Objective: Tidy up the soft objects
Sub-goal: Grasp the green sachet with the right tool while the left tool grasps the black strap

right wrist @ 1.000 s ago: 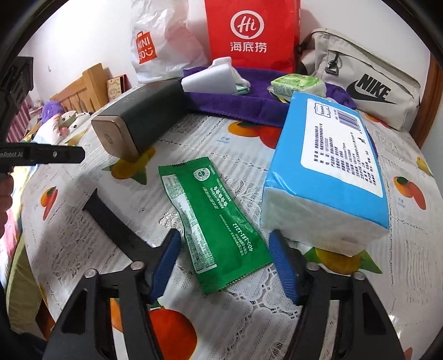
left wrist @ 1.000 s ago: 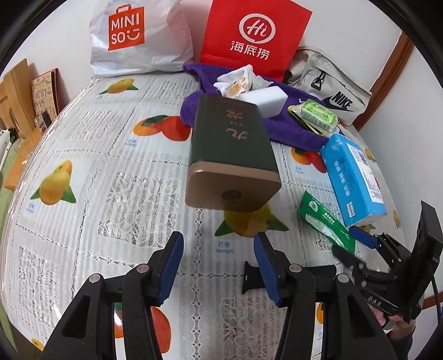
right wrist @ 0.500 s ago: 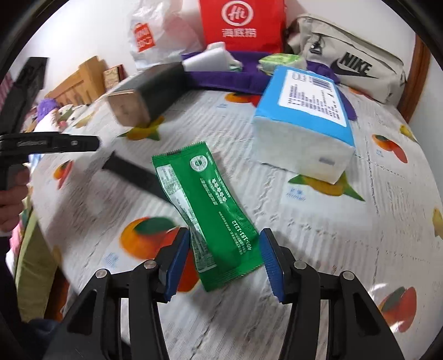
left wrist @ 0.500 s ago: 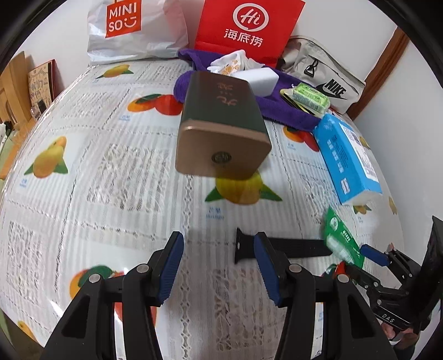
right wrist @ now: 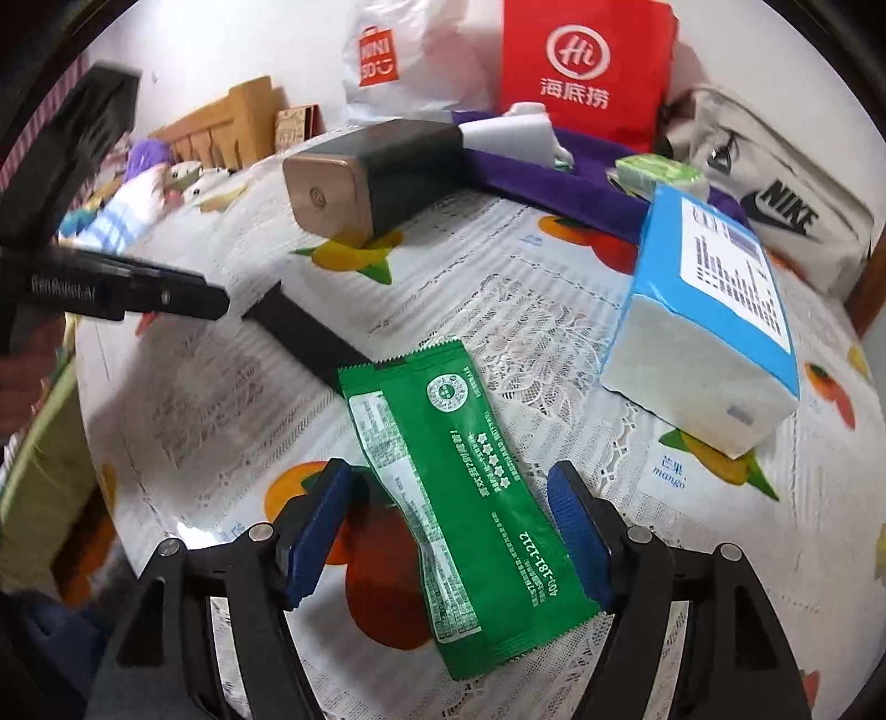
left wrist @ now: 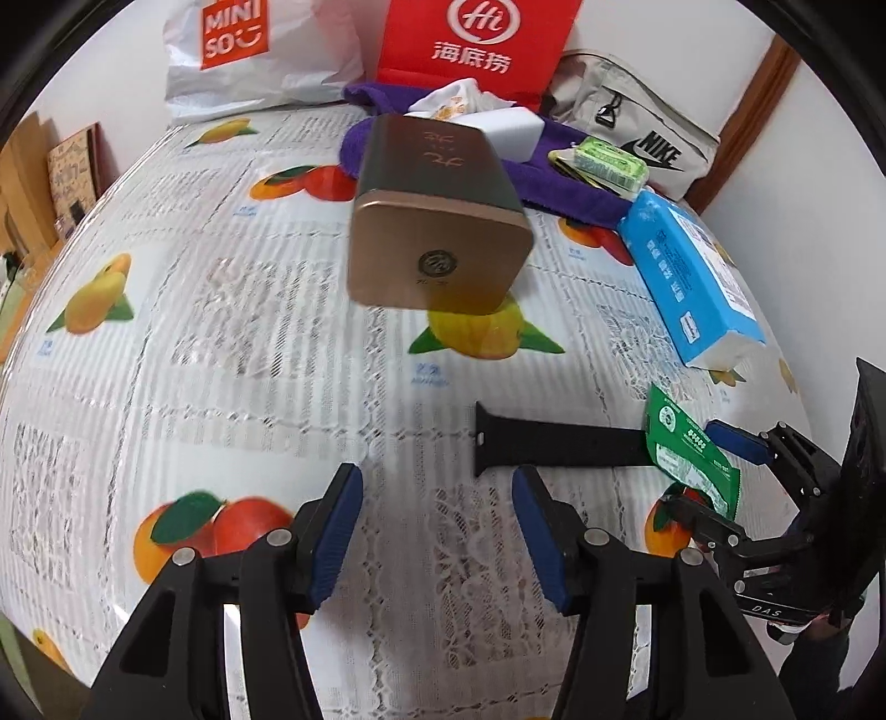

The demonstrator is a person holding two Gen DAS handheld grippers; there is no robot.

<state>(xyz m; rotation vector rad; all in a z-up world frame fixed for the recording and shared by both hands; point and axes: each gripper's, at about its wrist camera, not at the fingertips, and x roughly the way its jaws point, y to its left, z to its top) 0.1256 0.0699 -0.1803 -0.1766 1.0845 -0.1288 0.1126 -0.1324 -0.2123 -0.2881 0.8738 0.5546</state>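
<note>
A: What lay at the left?

B: In the left wrist view the white Miniso bag [left wrist: 243,55] stood at the far left of the back wall. The red bag [left wrist: 476,44] stood beside it, and the grey Nike pouch [left wrist: 637,138] lay to the right.

A: And the middle of the tabletop [left wrist: 221,332]?

B: A dark green box with a bronze end [left wrist: 437,221] lay on its side on the fruit-print cloth, its bronze end toward the camera. Behind it a purple towel [left wrist: 554,183] carried a white block [left wrist: 509,130] and a small green packet [left wrist: 609,163].

A: The left gripper [left wrist: 437,531]?

B: Its jaws stood wide apart with nothing between them, above bare cloth. A black strap [left wrist: 554,446] lay flat just beyond the right fingertip.

A: Further right?

B: A blue tissue pack [left wrist: 692,277] lay near the tabletop's right edge. In front of it the green sachet [right wrist: 465,471] lay flat, its far end overlapping the strap's end.

A: And the right gripper [right wrist: 448,526]?

B: From its own camera, its jaws were wide and stood on either side of the sachet's middle. Neither blue pad [right wrist: 315,526] pressed the sachet. Whether the sachet was lifted off the cloth I could not tell.
</note>
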